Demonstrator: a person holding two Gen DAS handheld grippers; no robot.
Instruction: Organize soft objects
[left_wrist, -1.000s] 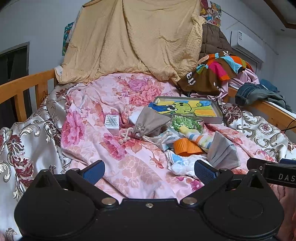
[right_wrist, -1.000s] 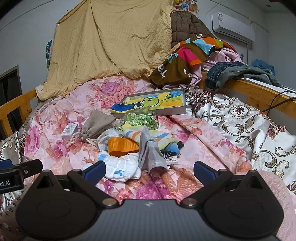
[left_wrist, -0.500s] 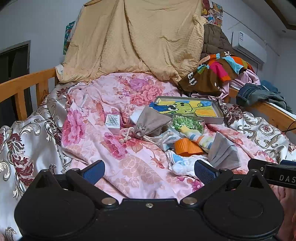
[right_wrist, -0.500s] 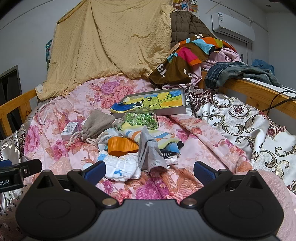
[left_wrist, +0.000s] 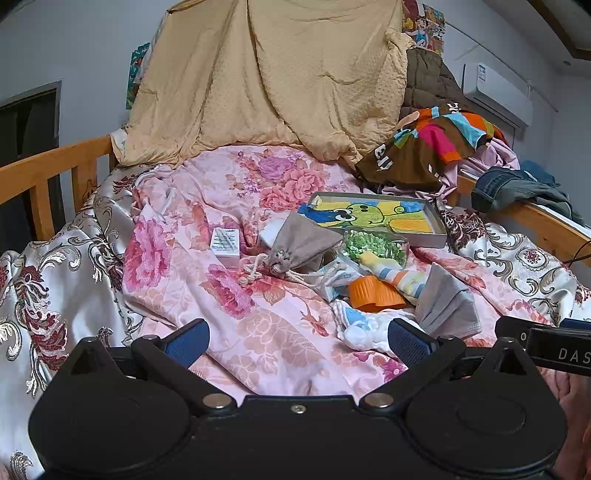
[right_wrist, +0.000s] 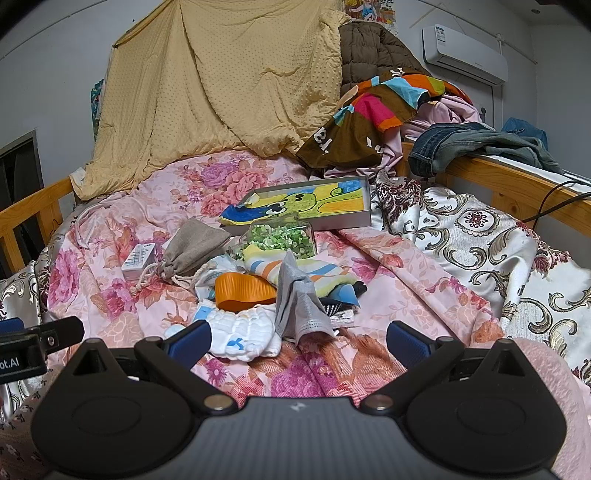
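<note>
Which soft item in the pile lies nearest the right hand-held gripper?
The white cloth, right by its left finger; the grey mask and striped sock lie farther back.

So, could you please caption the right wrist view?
Open right gripper facing soft clutter on a floral bedspread.

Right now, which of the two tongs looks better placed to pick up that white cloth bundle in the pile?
Probably the right tongs: open, with the white cloth bundle just ahead by its left finger. The open left tongs face bare quilt; the bundle sits beyond their right finger.
</note>
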